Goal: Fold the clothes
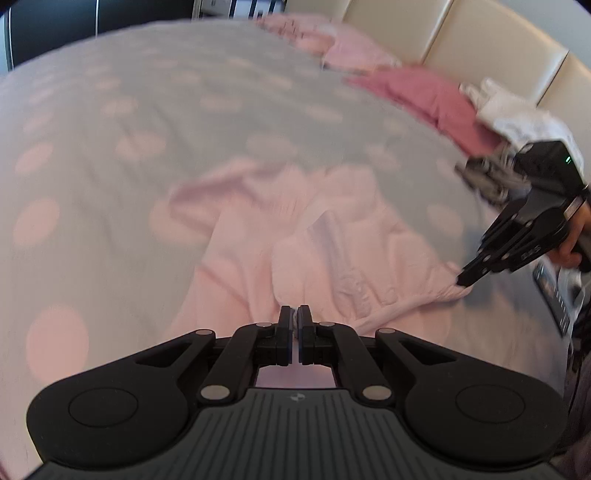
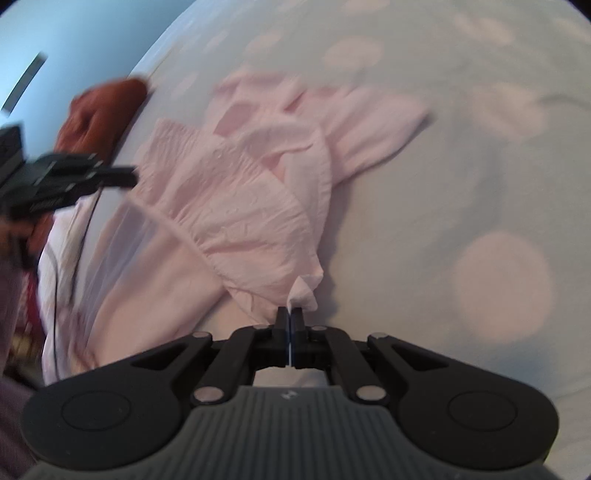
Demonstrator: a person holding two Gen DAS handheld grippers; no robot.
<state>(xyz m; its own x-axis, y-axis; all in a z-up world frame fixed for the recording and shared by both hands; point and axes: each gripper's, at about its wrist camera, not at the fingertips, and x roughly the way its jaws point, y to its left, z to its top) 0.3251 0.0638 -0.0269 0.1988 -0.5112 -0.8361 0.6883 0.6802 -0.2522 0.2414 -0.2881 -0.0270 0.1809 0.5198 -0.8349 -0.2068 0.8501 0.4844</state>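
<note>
A pale pink crinkled garment (image 1: pixel 295 236) lies spread on a grey bedspread with pink dots (image 1: pixel 147 129). My left gripper (image 1: pixel 294 314) is shut on the garment's near edge. My right gripper (image 1: pixel 466 278) shows at the right of the left wrist view, shut on a corner of the same garment. In the right wrist view the garment (image 2: pixel 236 192) fills the middle, my right gripper (image 2: pixel 290 314) pinches a small corner of it, and my left gripper (image 2: pixel 125 176) grips its far left edge.
More clothes lie at the bed's far side: light pink pieces (image 1: pixel 332 44), a darker pink one (image 1: pixel 424 99) and a white one (image 1: pixel 517 114). A cream padded headboard (image 1: pixel 480 33) stands behind them. A reddish-brown cloth (image 2: pixel 103 110) lies at the bed's left edge.
</note>
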